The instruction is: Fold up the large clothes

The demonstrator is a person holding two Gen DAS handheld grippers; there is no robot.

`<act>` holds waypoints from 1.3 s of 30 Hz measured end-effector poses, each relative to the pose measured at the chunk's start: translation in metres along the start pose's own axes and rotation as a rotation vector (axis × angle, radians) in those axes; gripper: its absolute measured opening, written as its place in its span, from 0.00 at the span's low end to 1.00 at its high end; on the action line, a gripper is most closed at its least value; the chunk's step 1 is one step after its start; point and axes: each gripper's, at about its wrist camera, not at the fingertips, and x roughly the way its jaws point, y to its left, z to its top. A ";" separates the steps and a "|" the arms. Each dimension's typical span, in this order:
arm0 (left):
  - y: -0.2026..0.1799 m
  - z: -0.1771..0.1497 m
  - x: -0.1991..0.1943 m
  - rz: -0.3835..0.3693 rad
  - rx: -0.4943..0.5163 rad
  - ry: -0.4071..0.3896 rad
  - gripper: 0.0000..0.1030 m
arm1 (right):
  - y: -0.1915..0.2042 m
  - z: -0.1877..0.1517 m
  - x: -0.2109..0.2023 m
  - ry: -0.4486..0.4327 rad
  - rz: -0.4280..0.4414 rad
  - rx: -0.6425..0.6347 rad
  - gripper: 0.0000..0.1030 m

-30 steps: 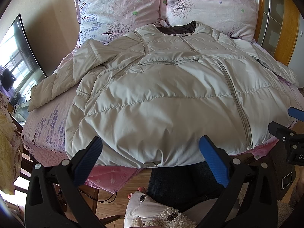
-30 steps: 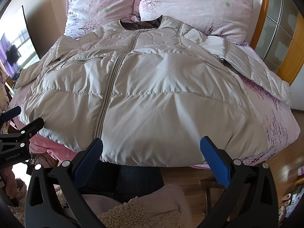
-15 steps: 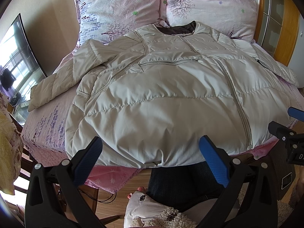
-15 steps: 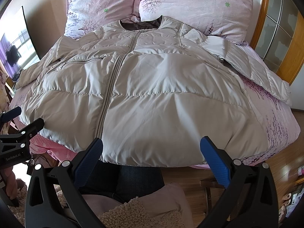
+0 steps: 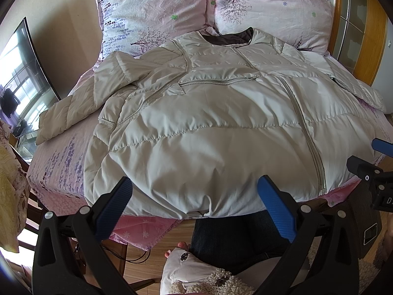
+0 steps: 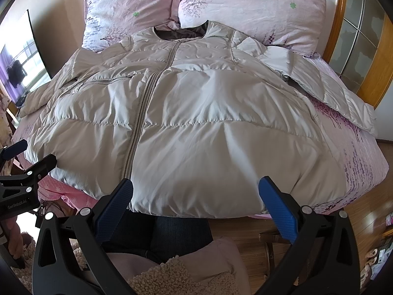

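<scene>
Across the bed [image 5: 56,162] the jacket [image 5: 221,127] fills mid-frame, puffy, slick, likely light, so I'd pinch its hem or sleeve cuff [image 5: 49,127] with both grippers' [image 5: 194,201] [image 6: 196,201] jaws, now spread and empty.

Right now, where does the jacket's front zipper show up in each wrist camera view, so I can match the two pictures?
Left wrist view: the zipper runs down the right of centre, ending near the hem beside the right blue finger.
Right wrist view: the zipper runs down the left of centre, ending above the left blue finger.
Shared landmark: the dark collar lining below the pillows.
</scene>
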 end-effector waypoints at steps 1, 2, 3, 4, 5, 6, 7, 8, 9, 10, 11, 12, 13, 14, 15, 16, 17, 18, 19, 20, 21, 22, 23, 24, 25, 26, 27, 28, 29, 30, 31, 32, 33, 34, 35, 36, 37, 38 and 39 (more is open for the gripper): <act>0.000 0.000 0.000 0.000 0.000 0.000 0.98 | 0.002 0.001 0.000 -0.001 0.001 0.001 0.99; 0.000 0.000 0.000 0.000 0.000 0.000 0.98 | -0.005 -0.003 0.001 -0.001 0.003 0.004 0.99; 0.000 0.000 0.000 0.000 0.000 -0.001 0.98 | -0.005 -0.004 0.001 -0.001 0.004 0.005 0.99; 0.000 0.000 0.000 0.000 0.000 -0.001 0.98 | -0.005 -0.004 0.002 -0.002 0.005 0.006 0.99; 0.000 0.000 0.000 -0.001 -0.001 -0.001 0.98 | -0.005 -0.004 0.003 -0.004 0.007 0.008 0.99; 0.000 0.000 0.000 -0.003 -0.002 -0.001 0.98 | -0.004 -0.004 0.003 -0.007 0.009 0.009 0.99; 0.001 0.000 0.000 -0.005 -0.006 0.001 0.98 | -0.005 -0.004 0.003 -0.009 0.010 0.011 0.99; 0.002 0.000 0.001 -0.009 -0.013 0.003 0.98 | -0.006 -0.003 0.003 -0.015 0.015 0.015 0.99; 0.003 0.001 0.001 -0.017 -0.022 0.005 0.98 | -0.008 -0.002 0.003 -0.024 0.019 0.022 0.99; 0.003 0.000 0.004 -0.026 -0.031 0.007 0.98 | -0.010 -0.001 0.003 -0.031 0.021 0.028 0.99; 0.007 0.001 0.007 -0.037 -0.040 0.009 0.98 | -0.013 0.000 0.003 -0.038 0.025 0.034 0.99; 0.008 0.002 0.008 -0.045 -0.045 0.014 0.98 | -0.017 0.001 0.003 -0.047 0.031 0.046 0.99; 0.007 0.003 0.007 -0.055 -0.049 0.019 0.98 | -0.022 0.004 0.004 -0.057 0.040 0.066 0.99; 0.011 0.004 0.008 -0.069 -0.054 0.023 0.98 | -0.026 0.006 0.004 -0.063 0.050 0.082 0.99; 0.010 0.004 0.009 -0.080 -0.057 0.024 0.98 | -0.033 0.008 0.005 -0.070 0.067 0.104 0.99; 0.010 0.005 0.010 -0.096 -0.063 0.025 0.98 | -0.042 0.011 0.005 -0.081 0.100 0.139 0.99; 0.014 0.007 0.011 -0.105 -0.068 0.025 0.98 | -0.049 0.013 0.006 -0.086 0.123 0.168 0.99; 0.015 0.008 0.012 -0.115 -0.075 0.024 0.98 | -0.061 0.016 0.007 -0.094 0.149 0.218 0.99; 0.016 0.010 0.012 -0.125 -0.084 0.018 0.98 | -0.070 0.018 0.007 -0.103 0.167 0.257 0.99; 0.019 0.011 0.012 -0.132 -0.093 0.013 0.98 | -0.084 0.021 0.008 -0.120 0.194 0.318 0.99; 0.021 0.013 0.013 -0.140 -0.107 0.006 0.98 | -0.097 0.022 0.008 -0.132 0.210 0.366 0.99; 0.024 0.016 0.015 -0.149 -0.122 0.002 0.98 | -0.114 0.024 0.008 -0.149 0.220 0.432 0.99; 0.027 0.018 0.016 -0.156 -0.136 0.001 0.98 | -0.126 0.026 0.008 -0.165 0.228 0.474 0.99; 0.030 0.021 0.018 -0.160 -0.153 -0.007 0.98 | -0.139 0.026 0.008 -0.182 0.235 0.520 0.99; 0.032 0.023 0.018 -0.159 -0.167 -0.024 0.98 | -0.157 0.027 0.009 -0.199 0.244 0.590 0.99; 0.036 0.026 0.019 -0.168 -0.185 -0.058 0.98 | -0.172 0.027 0.009 -0.210 0.251 0.638 0.99; 0.039 0.027 0.018 -0.189 -0.198 -0.098 0.98 | -0.188 0.028 0.011 -0.221 0.256 0.692 0.99; 0.042 0.028 0.017 -0.210 -0.205 -0.126 0.98 | -0.209 0.027 0.013 -0.240 0.252 0.771 0.98; 0.046 0.030 0.016 -0.238 -0.217 -0.155 0.98 | -0.223 0.027 0.015 -0.254 0.245 0.816 0.94; 0.049 0.033 0.018 -0.256 -0.230 -0.160 0.98 | -0.241 0.027 0.018 -0.263 0.226 0.877 0.92; 0.052 0.036 0.019 -0.265 -0.240 -0.155 0.98 | -0.254 0.026 0.021 -0.264 0.211 0.915 0.91; 0.055 0.041 0.022 -0.278 -0.257 -0.145 0.98 | -0.272 0.023 0.025 -0.272 0.195 0.972 0.86; 0.060 0.045 0.025 -0.287 -0.274 -0.141 0.98 | -0.285 0.022 0.029 -0.273 0.185 1.010 0.82; 0.064 0.050 0.028 -0.295 -0.294 -0.141 0.98 | -0.298 0.020 0.033 -0.264 0.172 1.053 0.81; 0.068 0.055 0.031 -0.296 -0.307 -0.144 0.98 | -0.314 0.017 0.040 -0.261 0.172 1.109 0.76; 0.071 0.060 0.033 -0.289 -0.318 -0.150 0.98 | -0.326 0.014 0.045 -0.257 0.170 1.148 0.71; 0.074 0.063 0.035 -0.277 -0.323 -0.158 0.98 | -0.341 0.011 0.053 -0.248 0.158 1.197 0.70; 0.077 0.069 0.037 -0.259 -0.324 -0.175 0.98 | -0.349 0.009 0.059 -0.244 0.147 1.222 0.67; 0.080 0.075 0.039 -0.236 -0.326 -0.182 0.98 | -0.360 0.007 0.064 -0.238 0.128 1.248 0.65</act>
